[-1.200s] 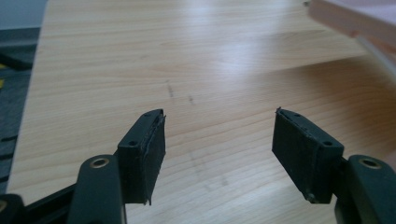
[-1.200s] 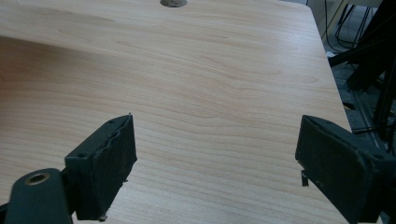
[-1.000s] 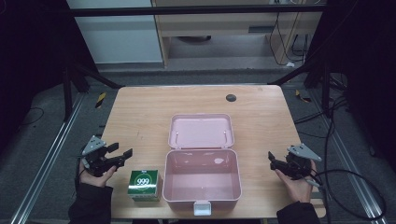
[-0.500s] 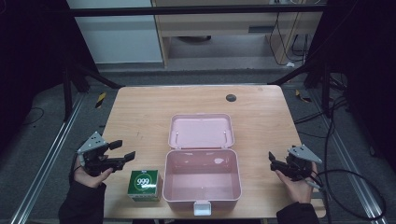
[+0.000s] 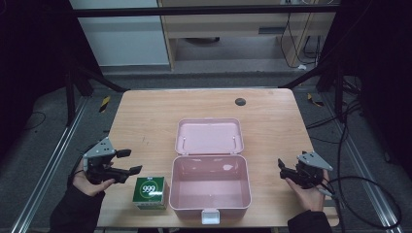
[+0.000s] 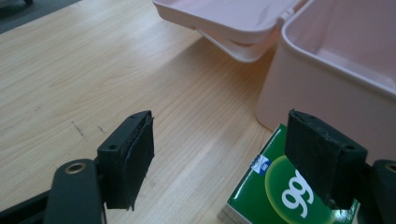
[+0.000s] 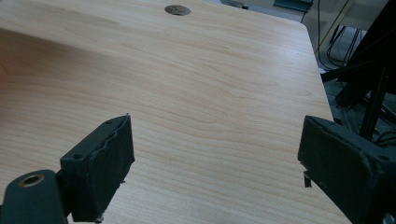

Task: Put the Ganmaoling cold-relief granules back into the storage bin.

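An open pink plastic box (image 5: 210, 190) stands at the table's near middle, with its lid (image 5: 209, 137) laid back flat behind it. A small green carton marked 999 (image 5: 149, 192) sits against the box's left side. My left gripper (image 5: 132, 161) hovers just left of the carton, open and empty. In the left gripper view the carton (image 6: 275, 198) lies under the right pad (image 6: 317, 149), and the pink box wall (image 6: 327, 88) rises beyond it. My right gripper (image 5: 281, 169) is held open and empty to the right of the box, over bare wood (image 7: 215, 93).
The wooden table (image 5: 145, 121) has a round dark cable hole (image 5: 240, 101) at the back right, seen also as the hole (image 7: 177, 9) in the right gripper view. Cables trail off the table's right edge. A dark metal frame stands around the table.
The left hand and gripper have shifted slightly by the green carton. The right gripper has hardly moved.
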